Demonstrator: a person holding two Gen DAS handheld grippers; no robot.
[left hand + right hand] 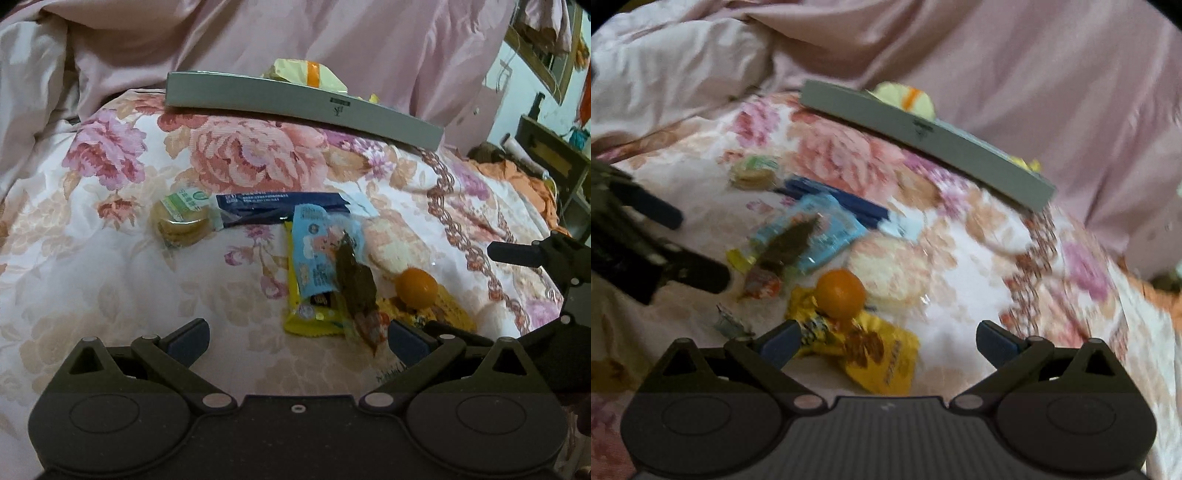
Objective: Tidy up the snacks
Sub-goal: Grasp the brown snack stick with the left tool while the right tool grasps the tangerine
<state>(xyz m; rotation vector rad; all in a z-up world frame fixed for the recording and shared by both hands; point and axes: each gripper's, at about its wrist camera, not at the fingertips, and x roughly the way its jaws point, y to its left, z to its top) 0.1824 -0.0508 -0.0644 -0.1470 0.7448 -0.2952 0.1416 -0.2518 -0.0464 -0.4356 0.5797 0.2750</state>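
Loose snacks lie on a floral bedspread (110,258). In the left wrist view a light blue packet (317,251) lies over a yellow packet (314,317), with a dark brown wrapped snack (356,284) across them. A small orange (416,288) rests on another yellow packet (882,354). A dark blue bar (280,208) and a round green-topped cake pack (183,219) lie farther back. A grey tray (303,101) at the back holds a pale yellow packet (306,74). My left gripper (297,338) is open just short of the pile. My right gripper (888,341) is open over the yellow packet (882,354).
Pink bedding (258,40) is bunched up behind the tray. Furniture and orange cloth (524,184) stand at the far right beyond the bed. The right wrist view is blurred. My left gripper's fingers (665,214) show at its left edge.
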